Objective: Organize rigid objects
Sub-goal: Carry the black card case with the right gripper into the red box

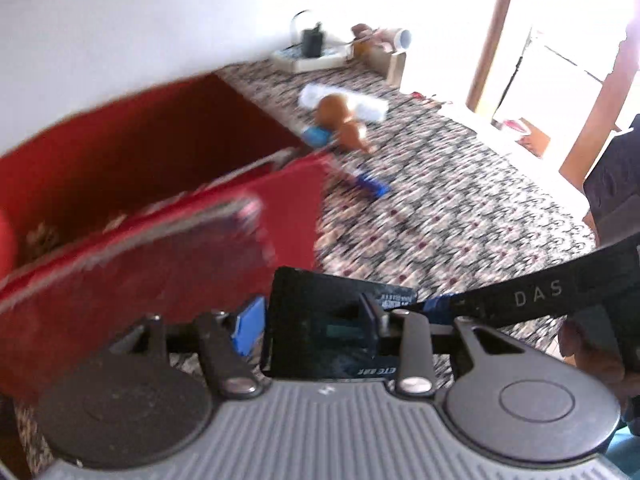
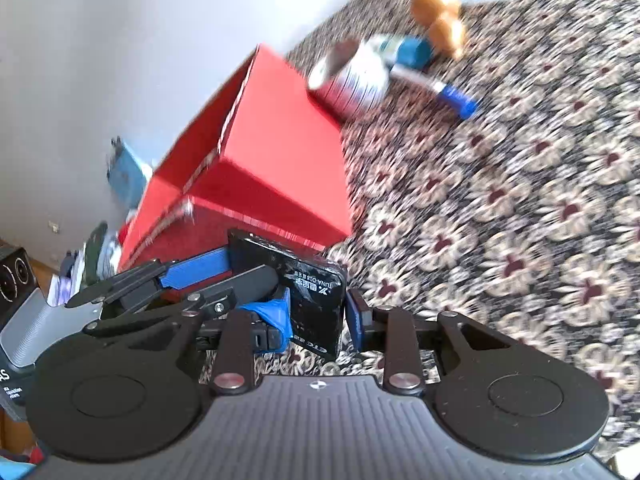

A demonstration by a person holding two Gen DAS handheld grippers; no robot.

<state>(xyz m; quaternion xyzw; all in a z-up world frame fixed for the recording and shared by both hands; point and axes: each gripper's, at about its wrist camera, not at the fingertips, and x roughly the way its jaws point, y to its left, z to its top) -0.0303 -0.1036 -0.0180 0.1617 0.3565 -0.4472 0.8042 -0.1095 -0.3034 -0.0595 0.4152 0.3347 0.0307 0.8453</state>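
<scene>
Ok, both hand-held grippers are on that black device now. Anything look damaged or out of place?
Yes. The black device, pinched by the left hand-held gripper and the right hand-held gripper, looks scratched or cracked across its glossy face. Beyond the red box, a white can lies tipped on its side on the patterned cloth.

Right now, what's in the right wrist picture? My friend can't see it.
Both grippers hold one flat black device above a flowery carpet, beside an open red box. Farther off lie a brown gourd-shaped toy, a white can and a blue marker, all blurry.
</scene>
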